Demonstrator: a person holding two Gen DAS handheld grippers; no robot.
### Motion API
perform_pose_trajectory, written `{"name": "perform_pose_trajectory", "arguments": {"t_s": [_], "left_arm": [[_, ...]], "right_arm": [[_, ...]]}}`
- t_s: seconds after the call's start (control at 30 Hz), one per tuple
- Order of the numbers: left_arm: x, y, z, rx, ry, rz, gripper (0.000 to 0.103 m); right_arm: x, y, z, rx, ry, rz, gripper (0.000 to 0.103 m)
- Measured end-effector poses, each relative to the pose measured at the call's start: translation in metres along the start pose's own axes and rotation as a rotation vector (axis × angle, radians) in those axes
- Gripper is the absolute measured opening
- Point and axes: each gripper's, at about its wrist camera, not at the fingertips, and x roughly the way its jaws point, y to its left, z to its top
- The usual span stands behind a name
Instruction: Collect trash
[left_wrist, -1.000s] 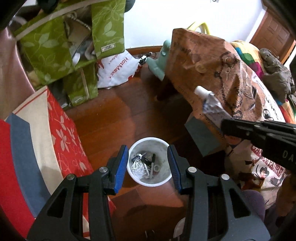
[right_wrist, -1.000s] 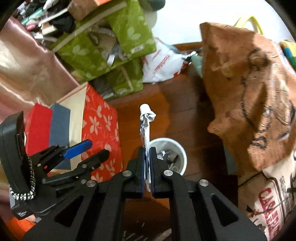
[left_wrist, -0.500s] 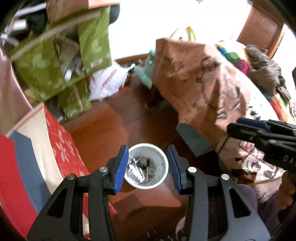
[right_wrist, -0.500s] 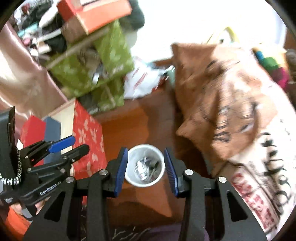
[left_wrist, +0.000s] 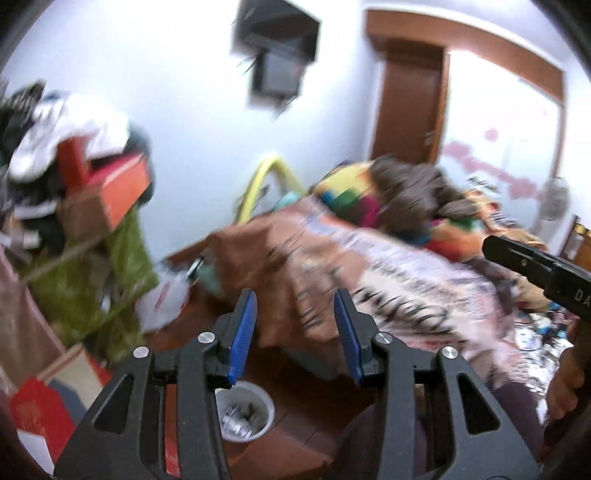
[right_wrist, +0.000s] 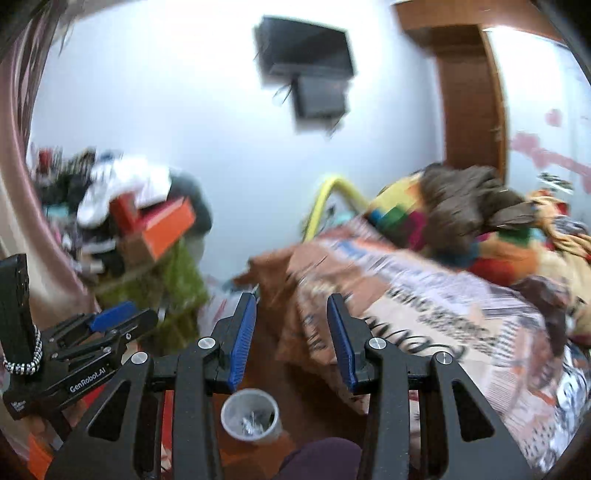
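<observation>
A small white trash bin (left_wrist: 244, 416) with several scraps in it stands on the wooden floor, low in the left wrist view; it also shows in the right wrist view (right_wrist: 252, 415). My left gripper (left_wrist: 295, 332) is open and empty, raised above the bin and pointing toward the bed. My right gripper (right_wrist: 291, 334) is open and empty, also above the bin. The left gripper also shows at the left of the right wrist view (right_wrist: 110, 325). Both views are blurred.
A bed with a brown printed cover (left_wrist: 369, 266) and colourful bedding (right_wrist: 461, 229) fills the right. Green bags (left_wrist: 85, 284) and an orange box (right_wrist: 166, 225) pile up at left. A TV (right_wrist: 306, 55) hangs on the white wall beside a wooden door (left_wrist: 406, 110).
The right gripper opened and the squeezed tube it held is gone from it. Both grippers then tilted up from the bin toward the wall and bed.
</observation>
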Motion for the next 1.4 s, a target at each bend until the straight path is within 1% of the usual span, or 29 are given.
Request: {"name": "perform_pose_trajectory", "arguments": {"t_s": [0.03,0.1,0.2,0.27,0.3,0.33,0.37,0.4,0.43,0.47,0.5,0.53,0.6,0.67,0.73,0.8,0.93,1.4], "left_arm": [[-0.010,-0.010,0.004,0.016,-0.019,-0.022,0.044],[-0.031,-0.034,0.011,0.051,-0.062,-0.070,0.045],[-0.057,-0.060,0.014,0.091,-0.101,-0.119,0.047],[-0.074,-0.077,0.012,0.118,-0.129,-0.140,0.052],[-0.083,-0.083,0.011,0.128,-0.140,-0.145,0.057],[-0.090,-0.087,0.009,0.133,-0.148,-0.144,0.064],[-0.097,-0.091,0.007,0.136,-0.156,-0.141,0.069],[-0.102,-0.093,0.005,0.137,-0.162,-0.143,0.081],[-0.107,-0.095,0.003,0.136,-0.165,-0.146,0.092],[-0.112,-0.096,0.001,0.137,-0.166,-0.144,0.095],[-0.116,-0.097,-0.001,0.139,-0.171,-0.136,0.098],[-0.120,-0.098,-0.003,0.145,-0.175,-0.121,0.098],[-0.125,-0.098,-0.008,0.160,-0.171,-0.107,0.098],[-0.128,-0.096,-0.012,0.158,-0.163,-0.093,0.100],[-0.128,-0.092,-0.016,0.147,-0.149,-0.098,0.100],[-0.125,-0.088,-0.019,0.140,-0.139,-0.093,0.100],[-0.120,-0.081,-0.023,0.121,-0.116,-0.090,0.101],[-0.109,-0.069,-0.028,0.090,-0.088,-0.057,0.101]], "right_arm": [[-0.020,-0.004,0.000,0.021,-0.032,-0.023,0.037],[-0.044,-0.010,-0.003,0.052,-0.079,-0.066,0.037],[-0.073,-0.013,-0.009,0.080,-0.121,-0.115,0.037],[-0.087,-0.012,-0.013,0.079,-0.141,-0.156,0.041],[-0.093,-0.009,-0.016,0.074,-0.155,-0.185,0.048],[-0.095,-0.005,-0.018,0.070,-0.168,-0.211,0.057],[-0.098,-0.003,-0.021,0.069,-0.176,-0.224,0.060],[-0.101,-0.002,-0.023,0.069,-0.180,-0.233,0.067],[-0.101,0.002,-0.025,0.070,-0.179,-0.245,0.078],[-0.105,0.002,-0.028,0.068,-0.182,-0.259,0.084],[-0.106,0.005,-0.029,0.064,-0.187,-0.285,0.097],[-0.107,0.008,-0.031,0.059,-0.195,-0.309,0.103],[-0.107,0.014,-0.032,0.044,-0.208,-0.344,0.103],[-0.108,0.016,-0.031,0.031,-0.202,-0.337,0.103],[-0.104,0.018,-0.029,0.022,-0.196,-0.330,0.103],[-0.110,0.019,-0.036,0.015,-0.195,-0.330,0.103],[-0.108,0.022,-0.042,0.007,-0.173,-0.322,0.103],[-0.107,0.018,-0.046,0.018,-0.128,-0.307,0.103]]}}
